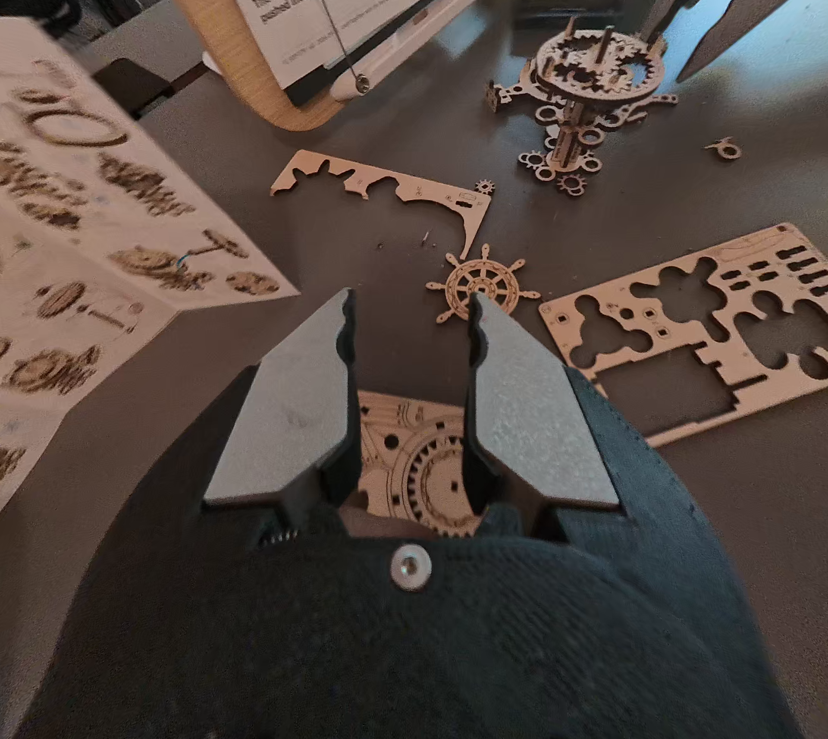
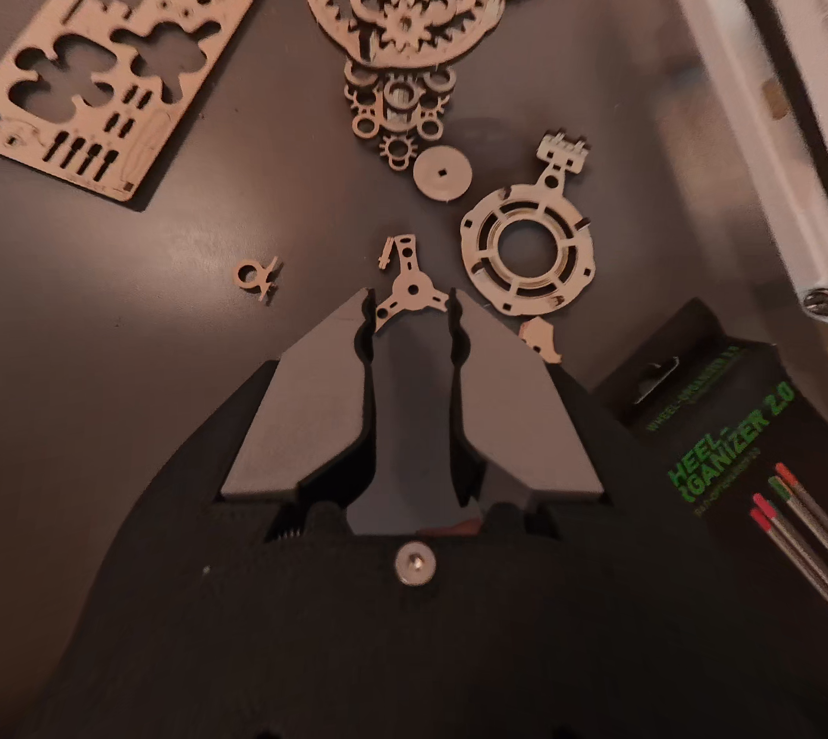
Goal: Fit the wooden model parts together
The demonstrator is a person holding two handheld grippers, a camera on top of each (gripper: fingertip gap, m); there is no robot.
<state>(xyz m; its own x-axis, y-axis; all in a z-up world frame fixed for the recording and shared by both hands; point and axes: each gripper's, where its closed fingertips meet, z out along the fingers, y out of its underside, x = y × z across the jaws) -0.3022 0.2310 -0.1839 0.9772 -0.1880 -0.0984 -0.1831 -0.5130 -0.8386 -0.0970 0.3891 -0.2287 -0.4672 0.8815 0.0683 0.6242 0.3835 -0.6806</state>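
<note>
Wooden model parts are lying scattered on the dark table (image 1: 269, 359). A half-built gear assembly (image 1: 582, 90) is standing near the far edge, with a ship's-wheel piece (image 1: 481, 282) lying just beyond the left hand-held gripper (image 1: 410, 305), whose fingers are standing apart and empty. The right hand-held gripper (image 2: 410, 298) is hovering with fingers apart on either side of a three-armed piece (image 2: 410, 289), beside a slotted ring part (image 2: 528, 253).

A dark grey table (image 2: 224, 224) carries the geared wooden model (image 1: 578, 99), a ship's wheel (image 1: 481, 285), cut-out wooden sheets (image 2: 112, 45), a ring-shaped part (image 2: 528, 251), a small disc (image 2: 442, 174), a three-armed piece (image 2: 410, 289), a dark box (image 2: 717, 426) and an instruction sheet (image 1: 89, 269).
</note>
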